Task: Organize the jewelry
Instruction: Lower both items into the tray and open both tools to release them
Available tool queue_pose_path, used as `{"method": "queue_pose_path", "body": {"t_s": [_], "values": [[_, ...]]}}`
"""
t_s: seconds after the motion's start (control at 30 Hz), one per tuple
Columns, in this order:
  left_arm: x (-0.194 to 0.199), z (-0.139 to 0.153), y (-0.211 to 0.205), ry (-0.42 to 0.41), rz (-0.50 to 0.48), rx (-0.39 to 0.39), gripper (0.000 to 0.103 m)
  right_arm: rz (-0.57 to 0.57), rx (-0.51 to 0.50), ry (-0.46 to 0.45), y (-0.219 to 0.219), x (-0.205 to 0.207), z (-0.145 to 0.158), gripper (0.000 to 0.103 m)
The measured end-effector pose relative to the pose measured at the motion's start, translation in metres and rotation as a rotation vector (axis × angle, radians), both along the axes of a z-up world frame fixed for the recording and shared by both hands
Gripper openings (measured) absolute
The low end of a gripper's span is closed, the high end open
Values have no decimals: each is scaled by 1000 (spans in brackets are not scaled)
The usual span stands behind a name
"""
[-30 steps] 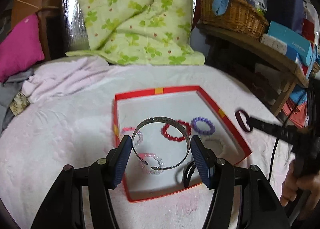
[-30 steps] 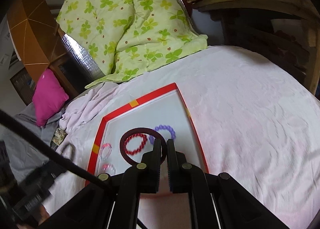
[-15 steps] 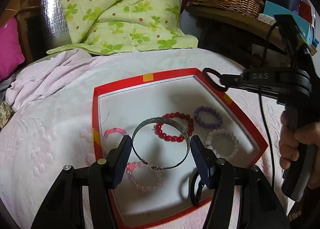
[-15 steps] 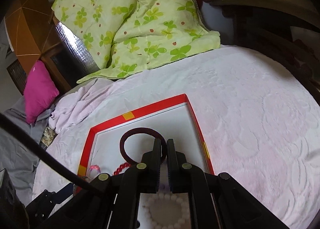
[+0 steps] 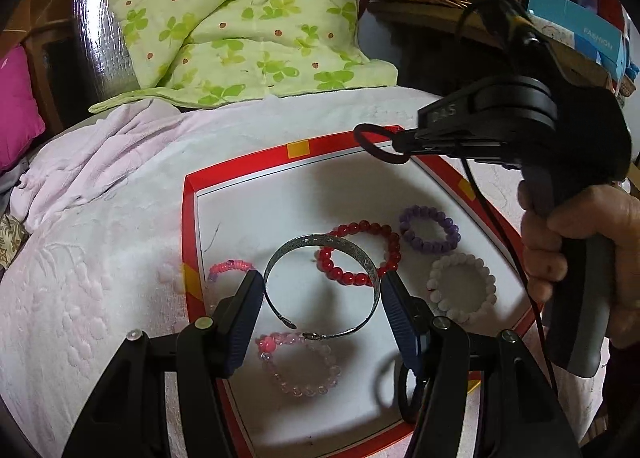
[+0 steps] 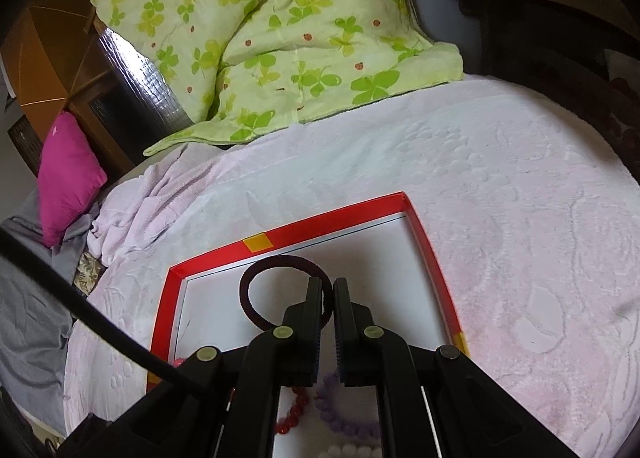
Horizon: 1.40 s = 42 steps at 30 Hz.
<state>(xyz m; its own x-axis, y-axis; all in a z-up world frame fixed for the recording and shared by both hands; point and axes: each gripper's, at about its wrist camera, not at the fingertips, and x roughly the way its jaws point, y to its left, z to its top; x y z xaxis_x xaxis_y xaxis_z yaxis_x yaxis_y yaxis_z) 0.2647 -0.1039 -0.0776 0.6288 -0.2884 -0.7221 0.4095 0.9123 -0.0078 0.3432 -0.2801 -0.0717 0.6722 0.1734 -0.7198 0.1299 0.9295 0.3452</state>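
From the left wrist, the left gripper [image 5: 322, 292] has its jaws spread around a silver bangle [image 5: 321, 286], gripping it above the red tray [image 5: 190, 217]; red beads [image 5: 360, 254] sit at one o'clock. From the right wrist, the right gripper [image 6: 327, 290] pinches a dark hair tie [image 6: 256, 278] over the tray's [image 6: 320, 230] far edge.

The silver bangle [image 5: 322, 282] is dull, textured metal. The red [image 5: 360, 254] and purple [image 5: 429, 228] bead bracelets shine glossy; the white one [image 5: 461, 287] looks matt. The dark hair tie [image 6: 280, 292] is fuzzy cloth. The tray [image 5: 240, 161] is smooth red-rimmed card on embossed pink fleece [image 6: 520, 185].
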Motion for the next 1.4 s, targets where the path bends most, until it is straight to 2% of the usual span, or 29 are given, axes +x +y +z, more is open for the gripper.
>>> {"method": "queue_pose_path", "body": {"t_s": [0.47, 0.93, 1.4], "values": [[5, -4, 3, 14, 13, 19, 62, 21, -30, 94, 21, 24, -26, 6], [6, -8, 2, 33, 22, 29, 62, 41, -70, 133, 35, 28, -33, 7], [9, -14, 2, 54, 19, 28, 62, 28, -62, 140, 33, 28, -37, 7]]}}
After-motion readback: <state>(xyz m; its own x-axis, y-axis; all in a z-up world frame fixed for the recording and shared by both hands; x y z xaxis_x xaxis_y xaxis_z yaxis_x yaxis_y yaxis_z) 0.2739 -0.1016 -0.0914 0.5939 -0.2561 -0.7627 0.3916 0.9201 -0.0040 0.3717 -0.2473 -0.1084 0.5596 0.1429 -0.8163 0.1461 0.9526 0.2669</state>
